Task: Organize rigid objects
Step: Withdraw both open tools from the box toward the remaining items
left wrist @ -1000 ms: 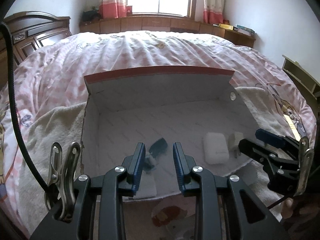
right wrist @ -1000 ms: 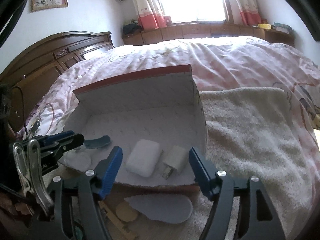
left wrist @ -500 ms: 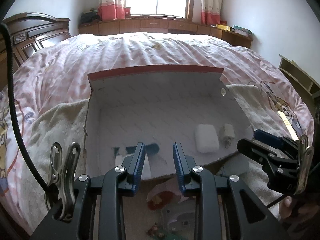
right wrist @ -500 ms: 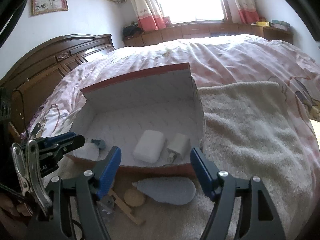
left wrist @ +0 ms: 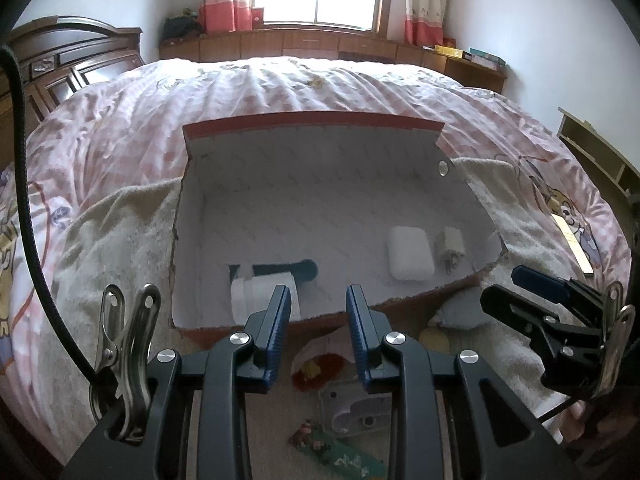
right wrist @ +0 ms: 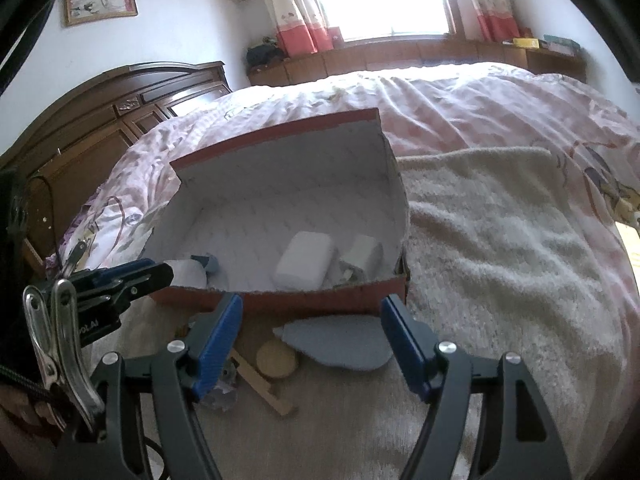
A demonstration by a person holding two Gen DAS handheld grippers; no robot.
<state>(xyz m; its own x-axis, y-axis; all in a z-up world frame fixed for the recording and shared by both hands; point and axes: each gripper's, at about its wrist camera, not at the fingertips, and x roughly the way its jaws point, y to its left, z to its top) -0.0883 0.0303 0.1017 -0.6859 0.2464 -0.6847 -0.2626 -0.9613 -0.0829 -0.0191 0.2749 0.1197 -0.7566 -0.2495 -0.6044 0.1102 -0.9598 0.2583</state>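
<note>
A box (left wrist: 404, 304), red outside and white inside, stands open on a towel on the bed. Inside lie a white case (left wrist: 410, 254), a white charger (left wrist: 450, 250), a white roll (left wrist: 262, 294) and a dark teal piece (left wrist: 294, 270). My left gripper (left wrist: 318, 314) hovers over the box's near wall, open, with nothing between its fingers. My right gripper (right wrist: 312, 334) is open wider above a blue-grey flat piece (right wrist: 336, 340), not touching it. The case (right wrist: 304, 260) and charger (right wrist: 360, 258) also show in the right wrist view.
In front of the box lie a wooden disc (right wrist: 276, 358), a wooden stick (right wrist: 262, 386), a red and yellow item (left wrist: 316, 364), a grey plastic part (left wrist: 356, 404) and a green strip (left wrist: 340, 454). A cream towel (right wrist: 500, 248) spreads to the right. A dark headboard (right wrist: 100, 120) stands at left.
Both grippers have drawn back from the box toward its near side. The loose items in front of the box have come into view. The things in the box lie still.
</note>
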